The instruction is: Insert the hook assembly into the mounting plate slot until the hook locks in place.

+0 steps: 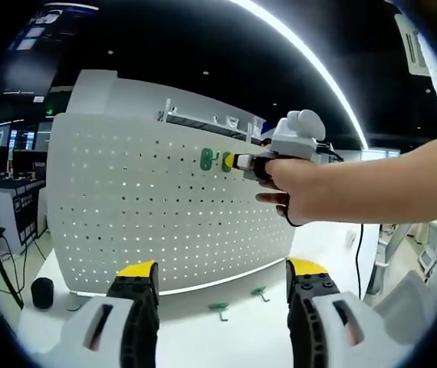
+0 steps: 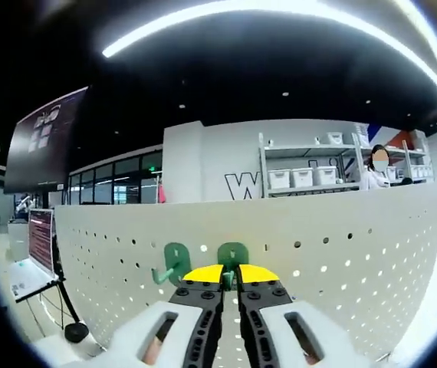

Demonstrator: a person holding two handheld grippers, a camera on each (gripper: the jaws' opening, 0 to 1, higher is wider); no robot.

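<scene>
Right gripper (image 2: 230,274) pinches a green hook (image 2: 233,254) against the white pegboard (image 2: 341,245).

In the right gripper view, the right gripper's (image 2: 230,274) yellow fingers (image 2: 203,274) cover the lower half of the hook (image 2: 233,254) at frame centre, hiding its prong. In the left gripper view, the hand (image 1: 295,188) hides that gripper's body, and the tabletop hooks (image 1: 219,310) are too small to make out.
</scene>
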